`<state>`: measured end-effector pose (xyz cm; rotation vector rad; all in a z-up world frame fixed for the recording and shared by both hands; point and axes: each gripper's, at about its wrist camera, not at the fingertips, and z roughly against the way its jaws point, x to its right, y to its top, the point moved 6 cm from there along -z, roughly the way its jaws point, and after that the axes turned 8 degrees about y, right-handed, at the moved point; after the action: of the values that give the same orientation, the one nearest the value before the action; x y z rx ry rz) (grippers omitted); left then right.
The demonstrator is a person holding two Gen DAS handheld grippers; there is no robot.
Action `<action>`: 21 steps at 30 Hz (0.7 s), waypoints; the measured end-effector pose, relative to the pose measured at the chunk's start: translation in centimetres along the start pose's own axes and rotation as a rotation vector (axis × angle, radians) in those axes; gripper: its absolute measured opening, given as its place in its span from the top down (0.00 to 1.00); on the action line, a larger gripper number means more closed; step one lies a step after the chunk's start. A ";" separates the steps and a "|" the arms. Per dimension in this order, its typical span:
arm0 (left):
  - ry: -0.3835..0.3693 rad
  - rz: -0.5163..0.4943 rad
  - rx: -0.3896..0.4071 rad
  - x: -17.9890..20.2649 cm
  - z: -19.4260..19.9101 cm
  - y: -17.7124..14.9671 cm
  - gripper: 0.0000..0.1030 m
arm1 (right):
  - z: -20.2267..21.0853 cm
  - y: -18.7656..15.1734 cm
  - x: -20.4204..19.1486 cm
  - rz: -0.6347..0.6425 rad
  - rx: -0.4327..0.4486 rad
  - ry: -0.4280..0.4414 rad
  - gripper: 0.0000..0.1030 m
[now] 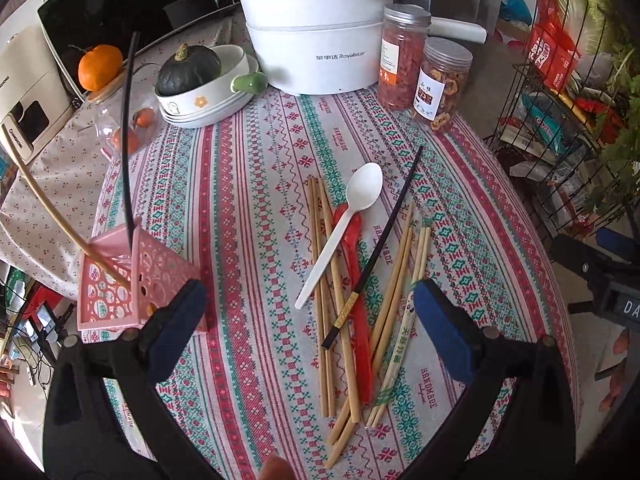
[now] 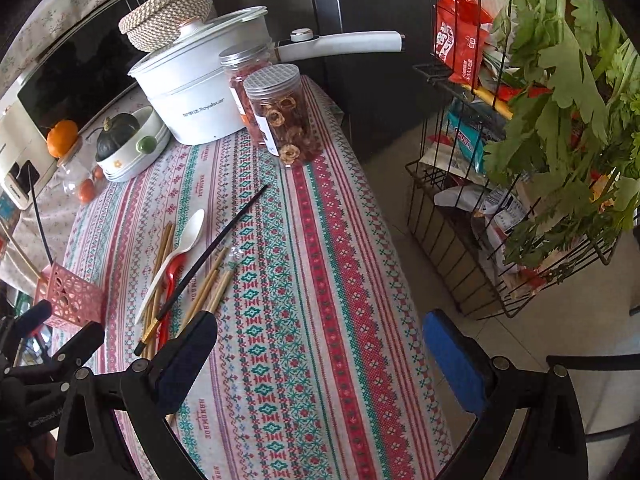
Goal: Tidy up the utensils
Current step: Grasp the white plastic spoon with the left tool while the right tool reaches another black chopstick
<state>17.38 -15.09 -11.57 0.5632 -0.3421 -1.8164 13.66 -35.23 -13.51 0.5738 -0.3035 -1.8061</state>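
L gripper (image 1: 308,316) over the table, jaws spread wide, nothing between them. R gripper (image 2: 320,344) likewise wide apart and empty, at the table's right edge.

Utensil pile on patterned tablecloth (image 1: 248,200), mid-table: bamboo chopsticks (image 1: 322,300) lying roughly parallel; white plastic spoon (image 1: 340,232) on top, crossing red spoon (image 1: 358,312); black chopstick (image 1: 380,248) diagonal over the pile; wrapped chopstick pair (image 1: 400,344) at the right side, just beside L gripper's right pad.

Pink perforated holder (image 1: 120,280) at table's left edge, beside L gripper's left finger. In it: one black chopstick (image 1: 127,128) and one bamboo chopstick (image 1: 52,208), both tilted.

Behind: white Royalstar pot (image 1: 316,40), two snack jars (image 1: 424,76), bowl w/ green squash (image 1: 188,70).
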 end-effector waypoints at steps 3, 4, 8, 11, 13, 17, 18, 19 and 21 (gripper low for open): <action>0.062 -0.029 0.000 0.7 -1.7 1.4 0.00 | -0.7 0.2 1.3 -0.025 -0.012 -0.018 0.00; 0.075 -0.037 0.000 0.9 -2.3 1.8 0.00 | -0.9 0.2 1.6 -0.040 -0.021 -0.012 0.00; 0.040 -0.035 -0.024 1.8 -4.4 3.3 0.00 | -2.1 0.4 2.7 -0.100 -0.056 0.010 0.00; -0.002 -0.034 -0.040 2.5 -5.8 4.3 0.00 | -2.8 0.7 3.0 -0.108 -0.065 0.011 0.00; -0.026 -0.037 -0.049 2.9 -6.6 4.8 0.07 | -3.3 0.9 2.9 -0.110 -0.071 0.014 0.00; -0.106 -0.026 -0.085 3.9 -8.6 5.6 0.33 | -4.2 1.2 2.8 -0.098 -0.084 0.038 0.00; -0.127 -0.022 -0.095 4.1 -9.0 5.6 0.40 | -4.4 1.2 2.8 -0.098 -0.085 0.040 0.00; -0.146 -0.019 -0.104 4.4 -9.4 5.7 0.46 | -4.6 1.3 2.9 -0.101 -0.087 0.045 0.00; -0.180 -0.022 -0.114 5.1 -9.9 5.8 0.52 | -4.9 1.3 3.0 -0.114 -0.092 0.058 0.00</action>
<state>26.24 -21.23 -18.07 0.3261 -0.3525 -1.8994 16.68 -38.11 -17.74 0.5875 -0.1496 -1.8982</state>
